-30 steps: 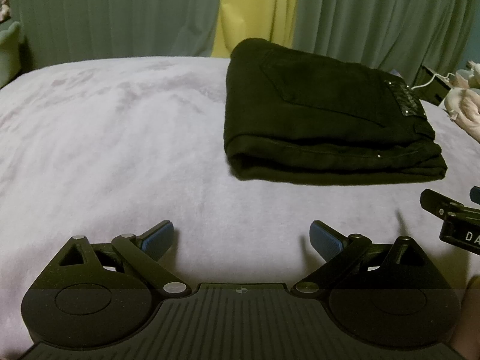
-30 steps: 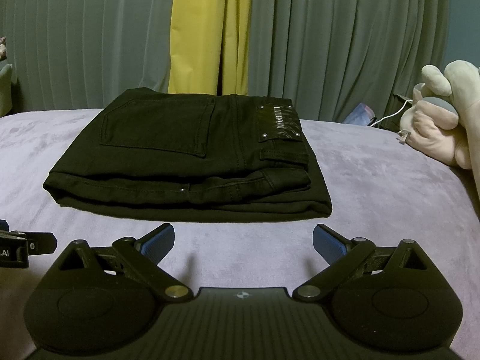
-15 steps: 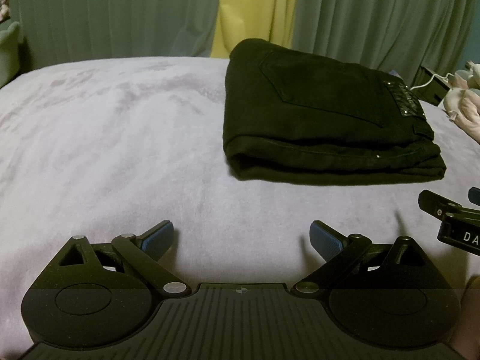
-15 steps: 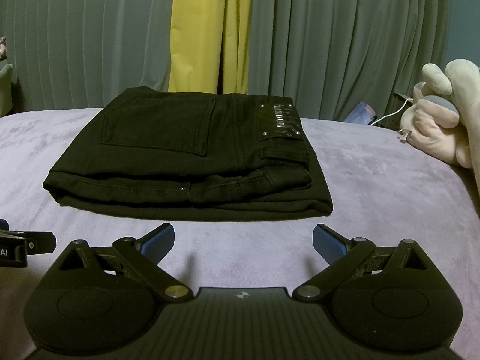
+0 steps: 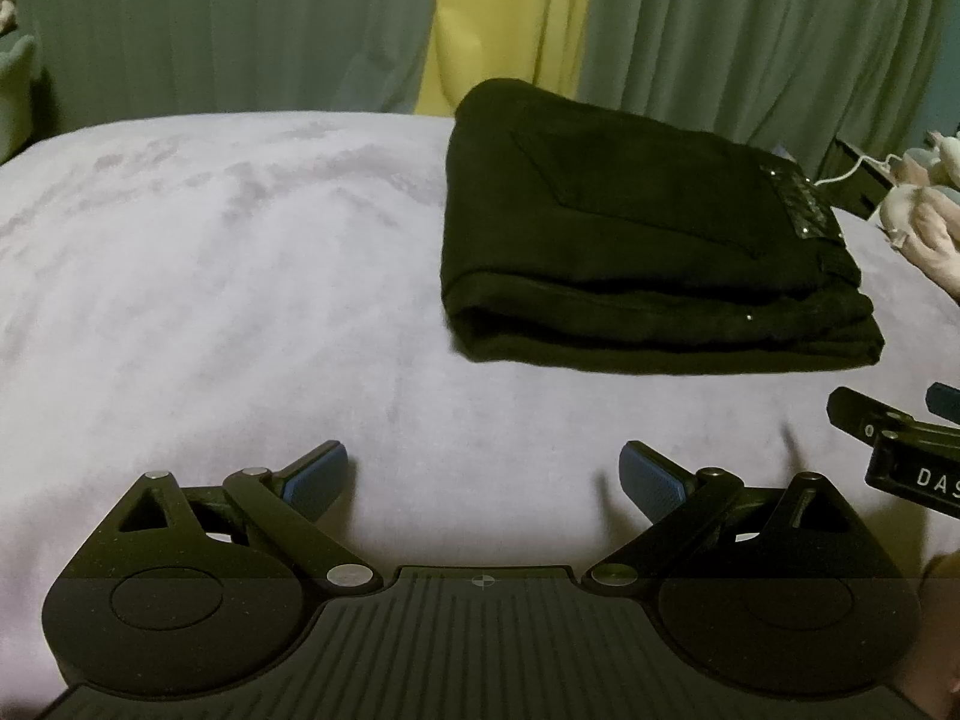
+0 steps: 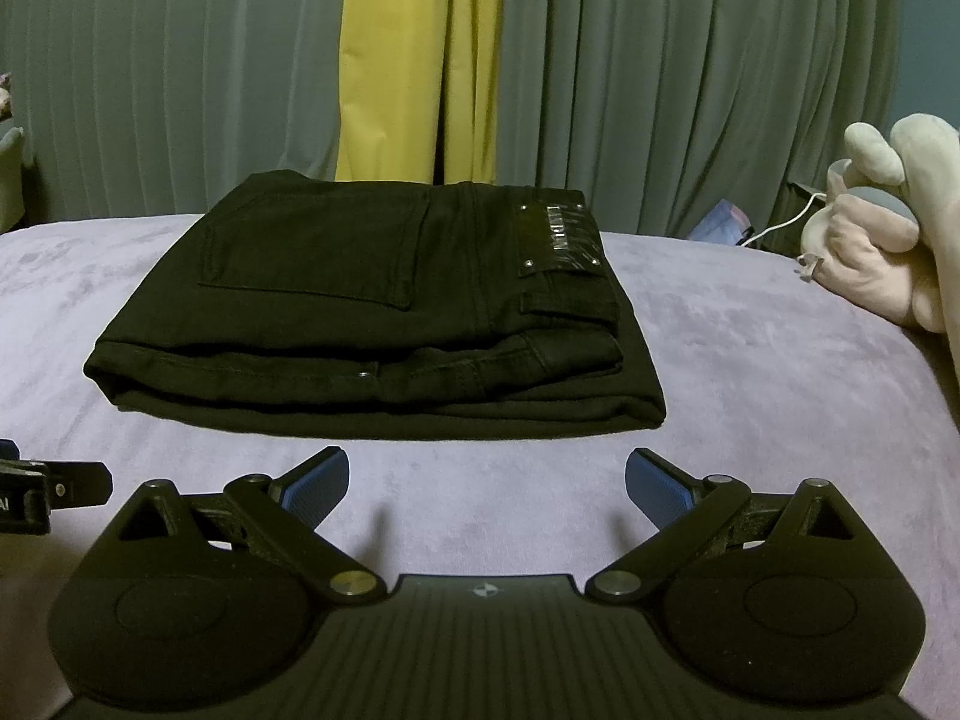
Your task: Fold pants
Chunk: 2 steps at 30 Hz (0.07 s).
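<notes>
Black denim pants (image 6: 384, 312): folded compact on lilac plush bed (image 6: 750, 396); judged complete. Left tool (image 5: 483, 480), right tool (image 6: 486, 480): released, empty, apart.

The light was dim and greenish; soft shadows fell just beyond each gripper finger, fisheye bending darkened the corners, and detail stayed slightly soft.
</notes>
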Tool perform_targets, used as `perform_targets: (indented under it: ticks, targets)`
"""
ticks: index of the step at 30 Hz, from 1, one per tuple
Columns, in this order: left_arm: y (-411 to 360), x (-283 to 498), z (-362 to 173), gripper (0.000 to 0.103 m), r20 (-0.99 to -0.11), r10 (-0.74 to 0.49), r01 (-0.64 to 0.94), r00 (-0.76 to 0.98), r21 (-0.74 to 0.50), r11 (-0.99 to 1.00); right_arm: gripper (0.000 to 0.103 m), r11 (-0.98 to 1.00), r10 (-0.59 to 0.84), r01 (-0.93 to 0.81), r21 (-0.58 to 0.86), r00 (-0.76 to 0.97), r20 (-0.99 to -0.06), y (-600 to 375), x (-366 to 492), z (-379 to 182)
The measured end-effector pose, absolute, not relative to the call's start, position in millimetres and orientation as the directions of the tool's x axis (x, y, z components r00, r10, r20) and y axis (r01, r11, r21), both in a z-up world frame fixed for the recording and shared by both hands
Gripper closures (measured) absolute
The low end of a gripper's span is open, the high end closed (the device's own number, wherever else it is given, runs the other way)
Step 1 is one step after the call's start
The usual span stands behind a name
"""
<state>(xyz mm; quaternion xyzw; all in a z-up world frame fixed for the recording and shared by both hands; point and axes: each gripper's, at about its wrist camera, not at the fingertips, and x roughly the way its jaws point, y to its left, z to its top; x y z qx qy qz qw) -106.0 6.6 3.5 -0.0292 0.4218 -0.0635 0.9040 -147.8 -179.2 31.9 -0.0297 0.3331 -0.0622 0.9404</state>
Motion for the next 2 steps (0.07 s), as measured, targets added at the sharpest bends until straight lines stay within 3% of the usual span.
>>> perform_targets:
  ticks: [2]
  targets:
    - [6.3, -104.8, 2.9, 0.003, -0.763, -0.141, 0.093, 0.631, -0.106, 0.990, 0.004, 0.991, -0.136, 0.096, -0.097, 0.770, -0.624, -180.4, -146.9, 31.5]
